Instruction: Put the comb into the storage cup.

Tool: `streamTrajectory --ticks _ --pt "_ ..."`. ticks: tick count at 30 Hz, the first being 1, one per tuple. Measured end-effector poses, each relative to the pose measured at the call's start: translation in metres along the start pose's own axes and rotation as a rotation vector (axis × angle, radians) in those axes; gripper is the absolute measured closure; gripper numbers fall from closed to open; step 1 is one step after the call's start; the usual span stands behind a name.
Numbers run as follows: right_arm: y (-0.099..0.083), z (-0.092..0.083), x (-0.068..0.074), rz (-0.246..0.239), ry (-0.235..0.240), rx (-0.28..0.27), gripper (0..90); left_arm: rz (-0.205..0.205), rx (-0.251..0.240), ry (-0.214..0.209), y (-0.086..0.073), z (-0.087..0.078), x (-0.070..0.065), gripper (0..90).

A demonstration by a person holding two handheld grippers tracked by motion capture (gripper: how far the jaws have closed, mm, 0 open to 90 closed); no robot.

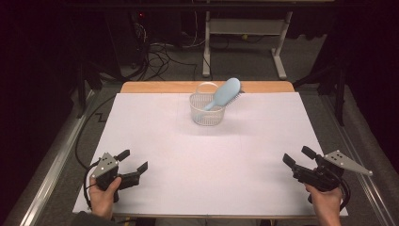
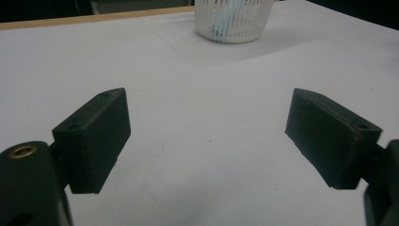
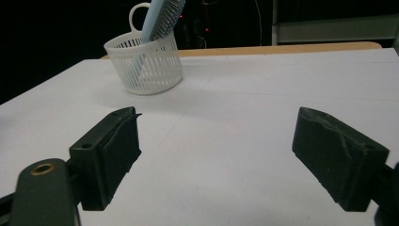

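A small white slotted basket (image 1: 207, 111) stands upright at the far middle of the white table (image 1: 207, 155). A light blue hairbrush (image 1: 225, 93) rests in it handle down, its head leaning out over the right rim. The basket (image 2: 234, 20) sits far ahead in the left gripper view; the basket (image 3: 146, 63) and hairbrush (image 3: 160, 16) appear at upper left in the right gripper view. My left gripper (image 1: 133, 160) is open at the near left of the table. At the near right my right gripper (image 1: 298, 156) is open too. Both hold nothing.
A wooden strip (image 1: 207, 86) runs along the table's far edge. Beyond it the floor holds cables (image 1: 160, 56) and a white desk frame (image 1: 244, 42). Metal rails (image 1: 51, 165) flank the table on both sides.
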State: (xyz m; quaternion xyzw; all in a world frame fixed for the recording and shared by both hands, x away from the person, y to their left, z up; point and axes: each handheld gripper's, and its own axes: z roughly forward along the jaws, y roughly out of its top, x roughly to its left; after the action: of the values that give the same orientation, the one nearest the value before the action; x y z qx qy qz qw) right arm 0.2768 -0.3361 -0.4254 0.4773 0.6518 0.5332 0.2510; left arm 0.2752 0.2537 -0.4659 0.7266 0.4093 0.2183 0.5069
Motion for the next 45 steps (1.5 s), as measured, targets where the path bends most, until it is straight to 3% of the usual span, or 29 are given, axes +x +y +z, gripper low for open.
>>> streamTrajectory --ticks 26,45 --pt "-0.02 -0.002 -0.009 0.018 -0.029 0.036 16.1 0.006 -0.003 0.007 0.0 -0.001 -0.001 15.4" --pt "-0.03 -0.007 -0.011 0.004 -0.041 0.052 16.2 -0.006 -0.002 0.005 -0.001 -0.001 0.0 15.3"
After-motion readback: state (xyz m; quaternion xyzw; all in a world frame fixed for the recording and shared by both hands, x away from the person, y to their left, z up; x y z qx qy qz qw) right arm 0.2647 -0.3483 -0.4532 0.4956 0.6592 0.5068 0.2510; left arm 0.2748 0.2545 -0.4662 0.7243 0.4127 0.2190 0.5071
